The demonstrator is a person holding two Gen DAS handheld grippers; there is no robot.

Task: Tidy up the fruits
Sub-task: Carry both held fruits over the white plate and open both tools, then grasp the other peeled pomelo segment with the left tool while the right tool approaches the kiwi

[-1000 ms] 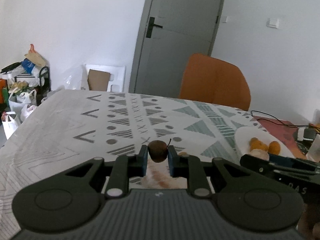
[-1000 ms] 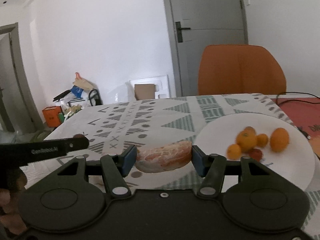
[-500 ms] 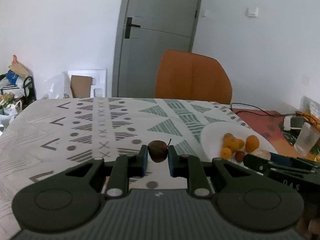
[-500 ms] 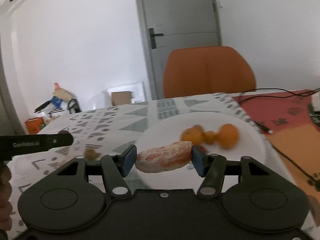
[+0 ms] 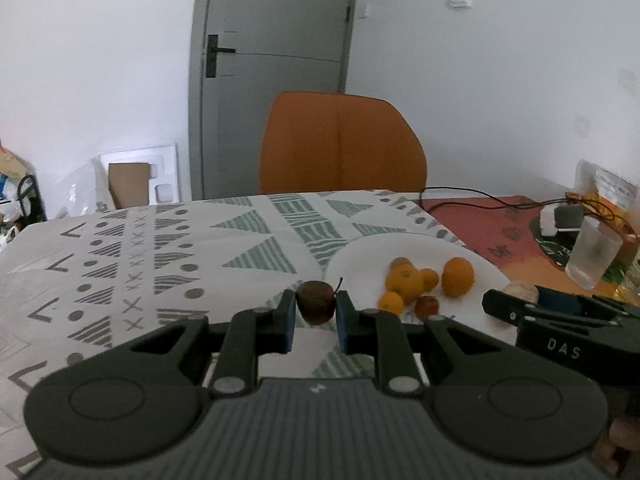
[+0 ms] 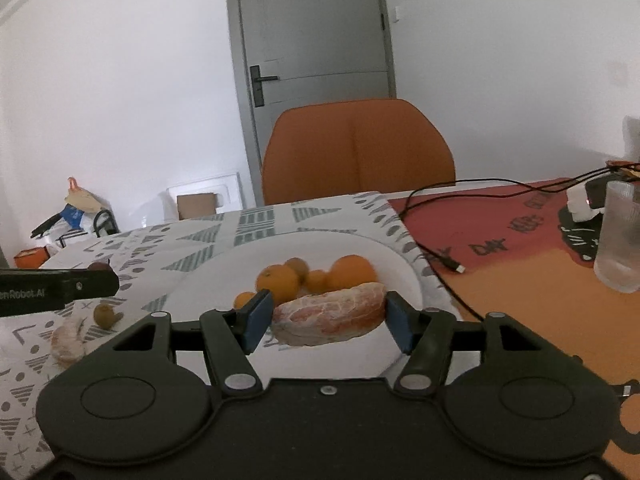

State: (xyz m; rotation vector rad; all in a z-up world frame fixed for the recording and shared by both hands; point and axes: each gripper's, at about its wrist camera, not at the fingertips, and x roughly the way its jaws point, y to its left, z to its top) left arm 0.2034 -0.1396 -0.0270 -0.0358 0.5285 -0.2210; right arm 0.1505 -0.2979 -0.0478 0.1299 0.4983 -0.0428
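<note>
My right gripper (image 6: 326,314) is opening around the peeled citrus piece (image 6: 330,314), which is coming loose over the white plate (image 6: 384,356); I'd release low. My left gripper (image 5: 316,314) is clamped tight on the small brown fruit (image 5: 316,302).

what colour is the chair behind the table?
Orange. The chair stands at the table's far edge, in front of the grey door; clearest in the left wrist view.

The left gripper's (image 5: 316,322) body hides the tablecloth (image 5: 160,264) beneath it. The right gripper (image 6: 326,322) covers the plate's (image 6: 224,276) near rim, and the peeled segment (image 6: 330,314) between its opening jaws hides parts of the oranges (image 6: 280,282) behind; whether the pads press on it cannot be told. In the left view the right gripper is cut by the right edge. The glass (image 6: 620,236) is cut off too. Bags (image 5: 12,184) at the left edge are too blurred to identify.
</note>
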